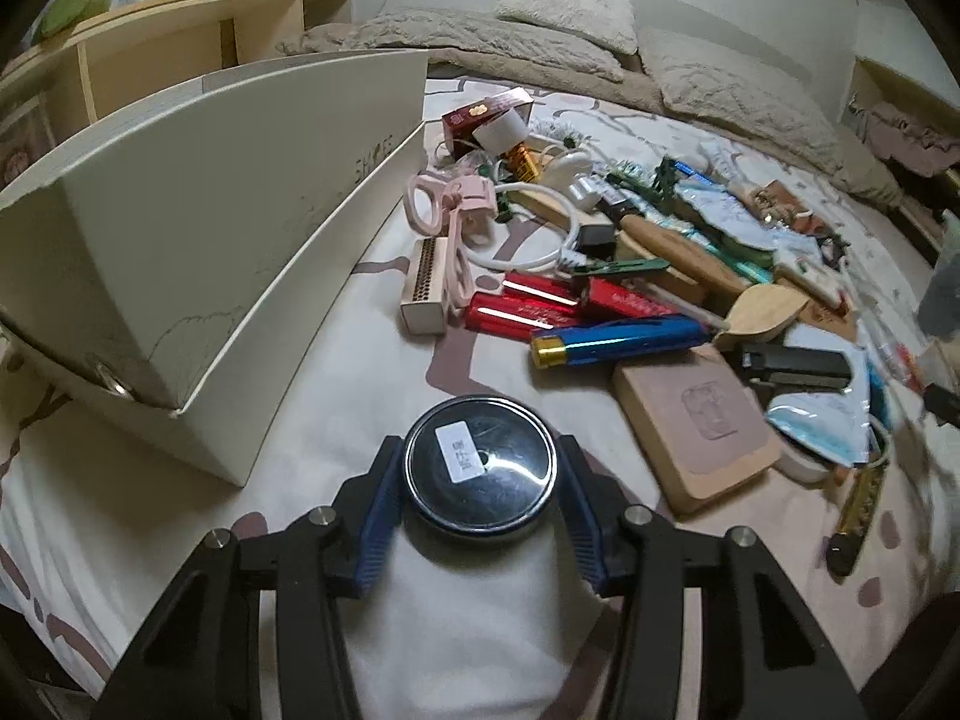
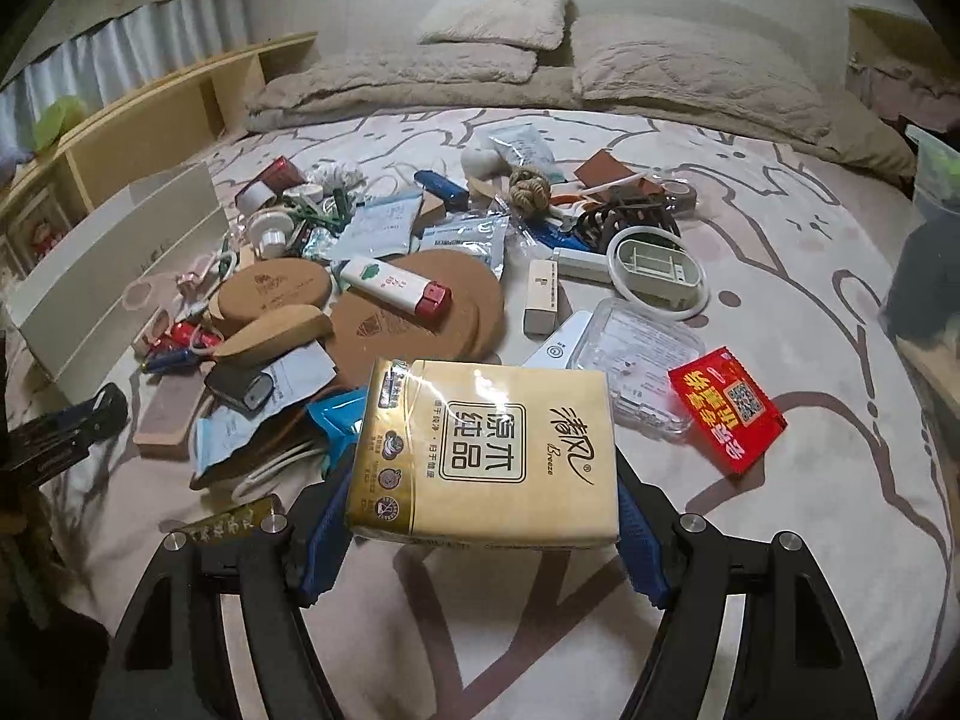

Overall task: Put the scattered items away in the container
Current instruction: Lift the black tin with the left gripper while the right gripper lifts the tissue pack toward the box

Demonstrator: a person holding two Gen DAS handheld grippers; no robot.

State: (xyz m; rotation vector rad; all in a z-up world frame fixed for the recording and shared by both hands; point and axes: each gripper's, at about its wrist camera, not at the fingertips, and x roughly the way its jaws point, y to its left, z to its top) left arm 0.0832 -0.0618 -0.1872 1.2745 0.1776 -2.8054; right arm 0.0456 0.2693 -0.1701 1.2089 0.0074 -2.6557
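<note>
Holding now: the left gripper (image 1: 480,480) clamps a round metal tin (image 1: 480,465) between its blue pads, one on each side of the rim; the right gripper (image 2: 483,498) clamps a gold tissue pack (image 2: 489,450) across its width.
Container: the cream box (image 1: 198,228) stands on the bedspread (image 1: 336,396) up-left of the tin, a lower cream panel running along its near side, its near corner close to the left finger.
Open room, left view: bare patterned bedspread lies between the box's long side and the clutter, a lane running from the tin toward the pillows (image 1: 570,6).
Clutter edge: the blue metallic tube (image 1: 618,342) and the pink-topped wooden block (image 1: 696,426) are the nearest pieces, right of the tin; red tubes (image 1: 528,306) lie just behind the blue one.
Open room, right view: bedspread to the right of the red snack packet (image 2: 726,408) and in front of the tissue pack is bare.
Neighbours of the pack: a clear plastic case (image 2: 642,354) sits just beyond it, touching the red packet's side.
Writing: the tissue pack reads "Breeze" beside large Chinese characters; the box side shows faint lettering, roughly "SH ES"; the tin's white sticker is too small to read; the packet carries a QR code.
</note>
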